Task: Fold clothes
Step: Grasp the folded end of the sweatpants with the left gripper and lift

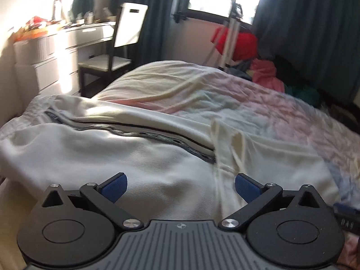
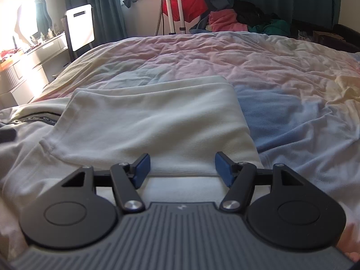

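Note:
A white zip-up jacket (image 1: pixel 108 155) lies spread on the bed, its dark zipper (image 1: pixel 144 132) running across the middle. Its sleeve (image 2: pixel 155 121) is folded over the body and fills the middle of the right wrist view. My left gripper (image 1: pixel 181 185) is open and empty, low over the jacket's body near the zipper's end. My right gripper (image 2: pixel 182 168) is open and empty, its blue pads (image 2: pixel 141 168) on either side of the sleeve's near edge, close above the cloth.
The bed (image 2: pixel 258 60) has a rumpled pastel cover. A pile of red, pink and green clothes (image 2: pixel 227 20) lies at its far side by a metal stand (image 2: pixel 173 6). A chair (image 1: pixel 112 51) and a dresser (image 1: pixel 58 49) stand to the left under dark curtains.

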A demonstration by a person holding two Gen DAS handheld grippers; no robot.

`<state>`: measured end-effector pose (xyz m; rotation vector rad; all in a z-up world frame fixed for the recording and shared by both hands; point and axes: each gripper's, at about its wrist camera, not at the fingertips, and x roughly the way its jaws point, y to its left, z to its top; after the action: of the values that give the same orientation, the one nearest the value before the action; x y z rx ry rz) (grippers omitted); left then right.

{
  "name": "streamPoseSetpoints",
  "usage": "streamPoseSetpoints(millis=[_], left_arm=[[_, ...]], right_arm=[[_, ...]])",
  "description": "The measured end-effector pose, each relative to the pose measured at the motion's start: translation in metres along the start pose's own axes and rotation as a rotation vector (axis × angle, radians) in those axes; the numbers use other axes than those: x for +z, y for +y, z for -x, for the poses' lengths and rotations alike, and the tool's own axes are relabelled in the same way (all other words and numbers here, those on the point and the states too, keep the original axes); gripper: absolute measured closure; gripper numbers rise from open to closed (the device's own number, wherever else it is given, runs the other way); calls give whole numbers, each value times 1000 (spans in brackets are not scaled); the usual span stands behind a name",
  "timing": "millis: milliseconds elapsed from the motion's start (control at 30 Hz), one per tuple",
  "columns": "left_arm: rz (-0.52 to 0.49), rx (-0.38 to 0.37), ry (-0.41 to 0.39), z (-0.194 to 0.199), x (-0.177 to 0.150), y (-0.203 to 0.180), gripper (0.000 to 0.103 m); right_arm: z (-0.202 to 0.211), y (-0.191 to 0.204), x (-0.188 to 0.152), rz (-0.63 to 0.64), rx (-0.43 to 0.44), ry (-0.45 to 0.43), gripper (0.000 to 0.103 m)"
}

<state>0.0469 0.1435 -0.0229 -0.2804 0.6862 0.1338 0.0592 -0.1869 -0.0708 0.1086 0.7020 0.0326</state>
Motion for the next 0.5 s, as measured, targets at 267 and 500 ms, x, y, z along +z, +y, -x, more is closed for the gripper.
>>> streamPoseSetpoints(millis=[267,500], left_arm=[[547,118,9,25,9,116,0],[944,-118,149,-15,-10,177,0]], right_arm=[[4,-4,2,-18,7,7,37],[6,1,3,-13,-13,11,37]])
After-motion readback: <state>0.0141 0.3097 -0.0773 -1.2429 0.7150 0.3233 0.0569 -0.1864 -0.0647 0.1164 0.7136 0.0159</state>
